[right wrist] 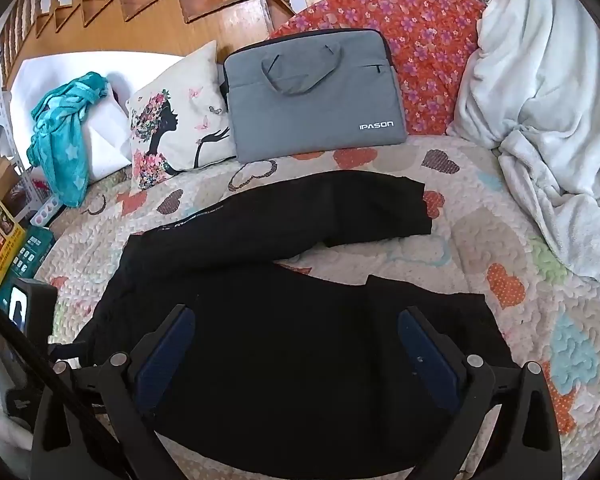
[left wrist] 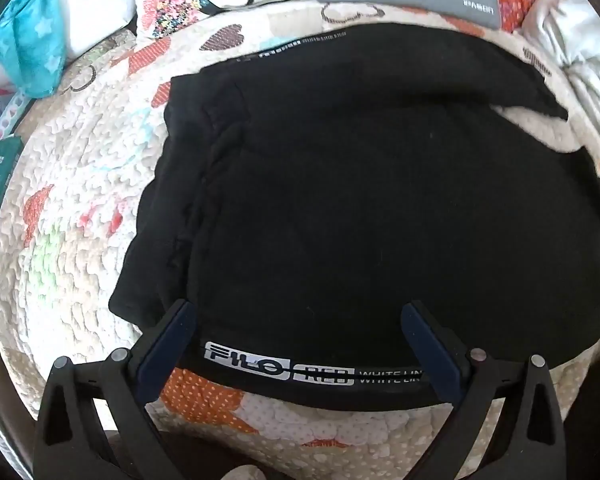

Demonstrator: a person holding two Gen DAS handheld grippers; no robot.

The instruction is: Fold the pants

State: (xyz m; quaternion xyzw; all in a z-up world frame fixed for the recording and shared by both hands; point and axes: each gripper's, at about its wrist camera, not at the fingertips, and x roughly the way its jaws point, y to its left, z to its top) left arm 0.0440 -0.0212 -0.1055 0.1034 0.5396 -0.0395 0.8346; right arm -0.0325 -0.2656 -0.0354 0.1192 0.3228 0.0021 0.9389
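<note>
Pants: black pants lie spread on the quilted heart-print cover of a sofa or bed, waist end toward the left, two legs running right.
Legs: the far leg angles away toward the grey laptop bag; the near leg lies closer, with a wedge of quilt showing between them, so they are not yet stacked.
Printed stripe: a white lettered band runs along the near edge of the cloth in the left wrist view.
Left gripper: jaws spread wide, hovering over the near edge by that band, nothing between the pads.
Right gripper: jaws spread wide over the black cloth, gripping nothing.
Handling: soft, limp knit, probably light; it will sag and drag rather than keep shape, and the quilt's texture may catch it.
Where to hold: judged best at an edge or hem, where a pinch takes both layers; the flat middle offers little to bite.
Poor view: the cloth is so dark that seams and the waistband are hard to place; the bunched part at left may be the waist.
Nearby: patterned cushion and pale blanket, both apart from the pants.
</note>
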